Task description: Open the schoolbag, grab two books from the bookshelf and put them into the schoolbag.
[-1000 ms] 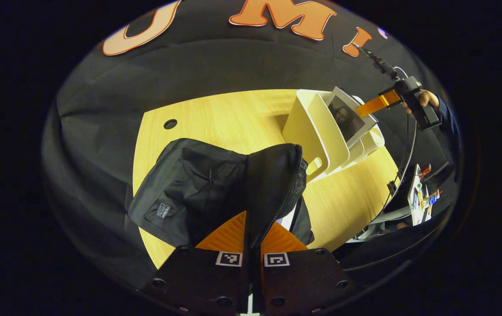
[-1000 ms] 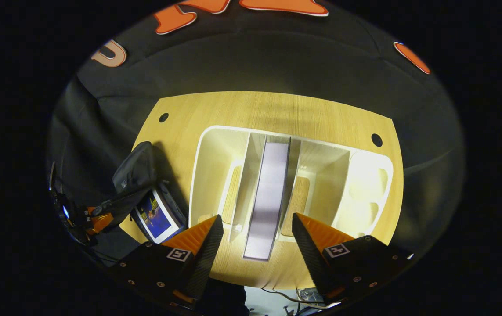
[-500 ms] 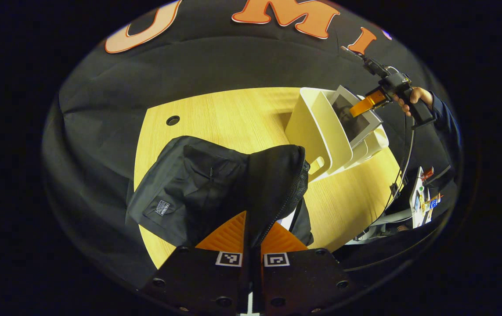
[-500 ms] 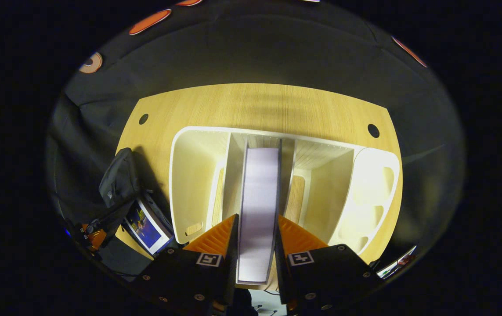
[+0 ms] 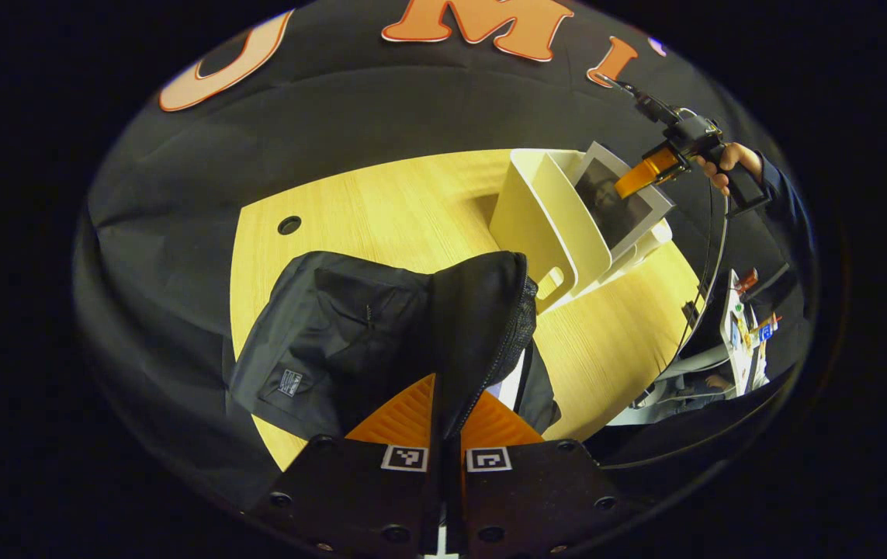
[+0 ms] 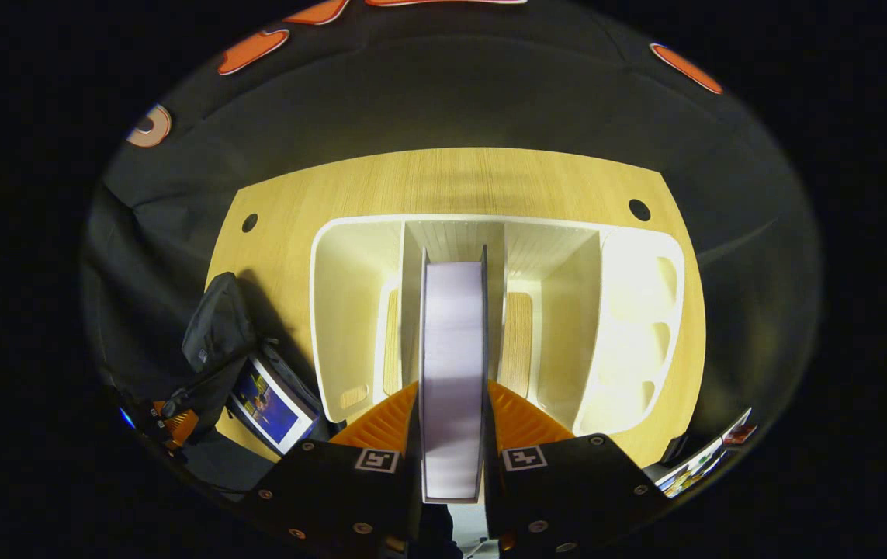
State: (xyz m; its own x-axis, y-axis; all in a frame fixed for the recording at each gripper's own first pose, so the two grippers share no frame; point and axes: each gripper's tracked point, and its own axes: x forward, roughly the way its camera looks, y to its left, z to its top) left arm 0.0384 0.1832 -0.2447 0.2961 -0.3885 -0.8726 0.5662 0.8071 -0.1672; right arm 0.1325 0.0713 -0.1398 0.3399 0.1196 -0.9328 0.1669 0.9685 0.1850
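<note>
**Second book is on its way**

The schoolbag (image 5: 381, 326) is open near the left edge of the bench (image 5: 381, 210), and one book (image 6: 268, 394) is already inside. The left claw (image 5: 445, 423) is clenched on the bag's rim. The right claw (image 6: 451, 423) is grasping a second book (image 6: 452, 365) in the bookshelf (image 6: 350, 310). It must go into the bag next. The left gripper view shows this book's cover.

The schoolbag (image 5: 381, 326) was black, the bookshelf (image 6: 350, 310) creamy white, the table (image 6: 451, 182) yellow wood with stripes.
</note>
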